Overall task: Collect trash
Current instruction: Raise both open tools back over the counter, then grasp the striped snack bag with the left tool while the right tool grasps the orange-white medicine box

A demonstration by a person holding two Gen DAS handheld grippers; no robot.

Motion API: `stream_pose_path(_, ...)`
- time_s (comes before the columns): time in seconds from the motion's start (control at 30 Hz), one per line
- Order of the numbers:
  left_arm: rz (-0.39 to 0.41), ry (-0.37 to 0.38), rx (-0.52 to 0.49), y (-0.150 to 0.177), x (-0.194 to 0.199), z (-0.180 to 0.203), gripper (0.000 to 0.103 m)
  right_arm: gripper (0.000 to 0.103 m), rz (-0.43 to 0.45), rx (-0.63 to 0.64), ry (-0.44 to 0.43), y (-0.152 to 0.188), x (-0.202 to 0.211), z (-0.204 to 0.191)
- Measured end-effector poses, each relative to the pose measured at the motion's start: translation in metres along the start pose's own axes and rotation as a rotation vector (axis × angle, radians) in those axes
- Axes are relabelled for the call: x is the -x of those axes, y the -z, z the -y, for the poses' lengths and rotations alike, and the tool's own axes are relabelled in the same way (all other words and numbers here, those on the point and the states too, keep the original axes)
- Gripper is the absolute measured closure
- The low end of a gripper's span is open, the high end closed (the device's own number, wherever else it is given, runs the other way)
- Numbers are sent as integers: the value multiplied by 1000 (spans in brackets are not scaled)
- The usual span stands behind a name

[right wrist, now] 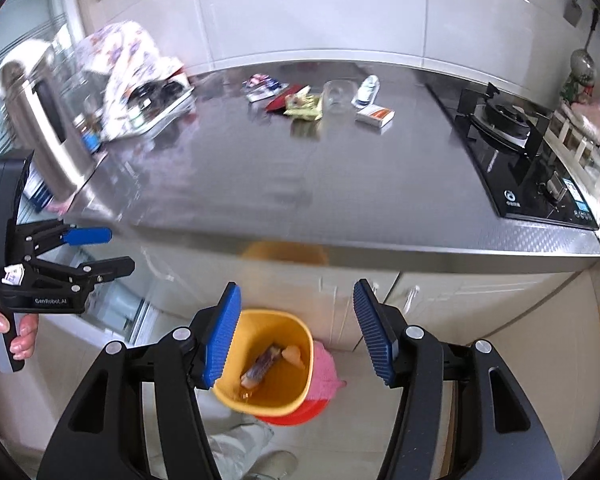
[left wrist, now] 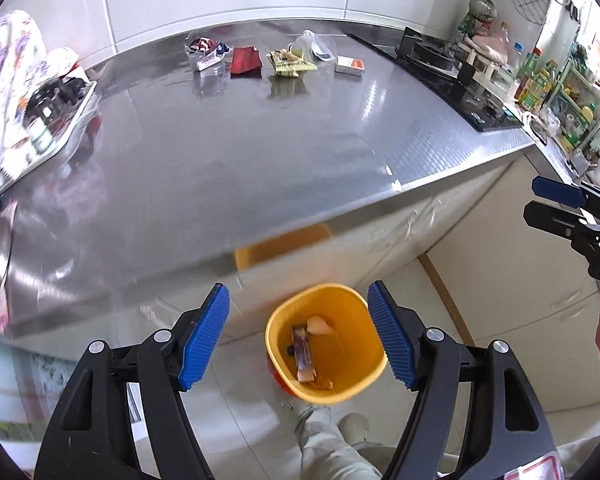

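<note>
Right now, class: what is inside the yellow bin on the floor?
Inside the yellow bin lie a long printed wrapper and a pale scrap. Small bits sit at the bottom; what lies under the wrapper is covered.

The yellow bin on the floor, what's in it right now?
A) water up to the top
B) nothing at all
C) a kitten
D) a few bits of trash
D: looking down into the yellow bin, a long wrapper and a pale scrap lie at its bottom, while more litter waits up on the steel counter.
</note>
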State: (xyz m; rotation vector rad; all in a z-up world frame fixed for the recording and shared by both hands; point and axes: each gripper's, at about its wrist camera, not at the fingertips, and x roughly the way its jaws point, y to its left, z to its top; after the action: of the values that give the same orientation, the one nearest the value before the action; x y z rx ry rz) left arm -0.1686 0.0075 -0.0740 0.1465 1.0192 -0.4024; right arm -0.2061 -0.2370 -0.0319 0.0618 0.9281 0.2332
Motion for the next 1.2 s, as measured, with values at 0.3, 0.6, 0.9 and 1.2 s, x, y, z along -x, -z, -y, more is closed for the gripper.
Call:
stream_pose_path(0.3,16,38,-22,-62,-33,-32,31,40,18,-53,34,-48,-37,13)
stream_pose_path(0.6,14,22,-6,-128,-67,-59,31,29,15,-95,74,-102,-96,48)
stream_pose_path(0.9,23,-57,77,-197,-109,-91,23,23,8,-26,81,-163,-158,84)
stream_pose_path(1.2,8,-137,194,-253,-166,-131,10,13,-42,22,95,-196,-220,122)
